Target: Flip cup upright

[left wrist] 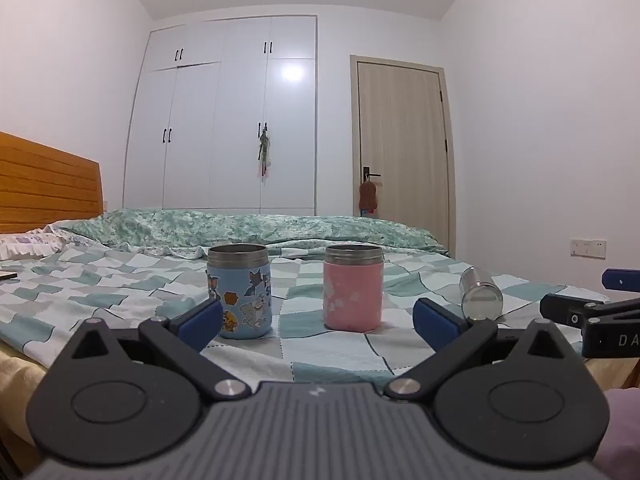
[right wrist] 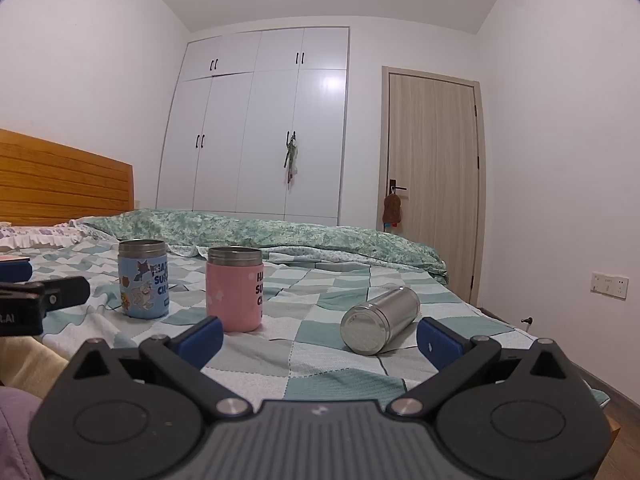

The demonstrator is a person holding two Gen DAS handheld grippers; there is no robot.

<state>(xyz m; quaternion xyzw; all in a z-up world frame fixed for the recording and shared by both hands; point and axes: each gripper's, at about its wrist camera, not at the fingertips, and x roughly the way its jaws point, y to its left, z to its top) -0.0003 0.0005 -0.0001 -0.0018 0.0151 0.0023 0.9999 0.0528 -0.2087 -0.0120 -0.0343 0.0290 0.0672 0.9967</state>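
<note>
The steel cup (right wrist: pixel 380 321) is lying on its side on the checked bed (right wrist: pixel 320 364), its closed base facing the right wrist camera at about 1 o'clock from the right tool (right wrist: pixel 320 338), near its right finger. That tool is sitting released, jaws spread wide, gripping nothing. The left tool (left wrist: pixel 318 326) is likewise hanging open. The pink cup (left wrist: pixel 353 288) and blue cartoon cup (left wrist: pixel 239 291) are standing upright at 12 and 11 o'clock from it.
</note>
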